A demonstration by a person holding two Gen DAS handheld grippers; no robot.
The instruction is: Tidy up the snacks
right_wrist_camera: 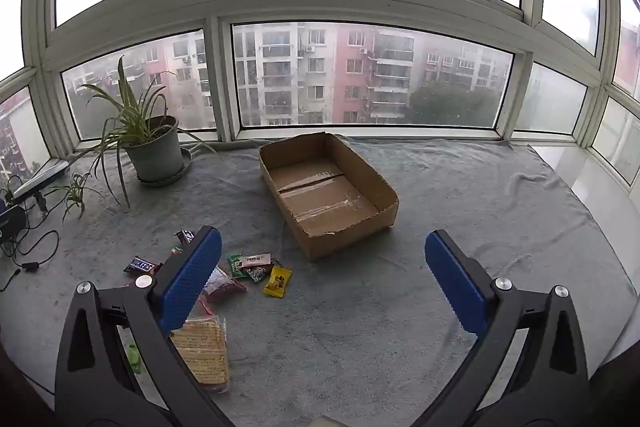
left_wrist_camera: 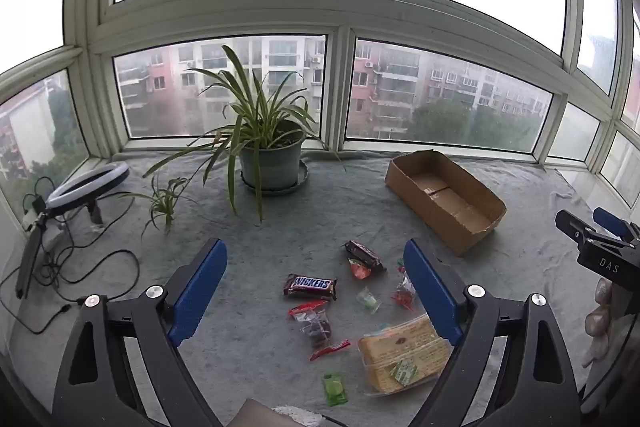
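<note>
Several snacks lie on a grey cloth: a Snickers bar, a dark wrapped bar, a clear pack of biscuits, a green candy and small red packets. In the right wrist view I see the Snickers bar, the biscuits, a yellow candy and green packets. An open, empty cardboard box stands at the back right; it also shows in the right wrist view. My left gripper is open above the snacks. My right gripper is open and empty in front of the box.
A potted spider plant stands at the back by the window. A ring light with loose cables lies at the left. The right gripper's body shows at the right edge of the left wrist view.
</note>
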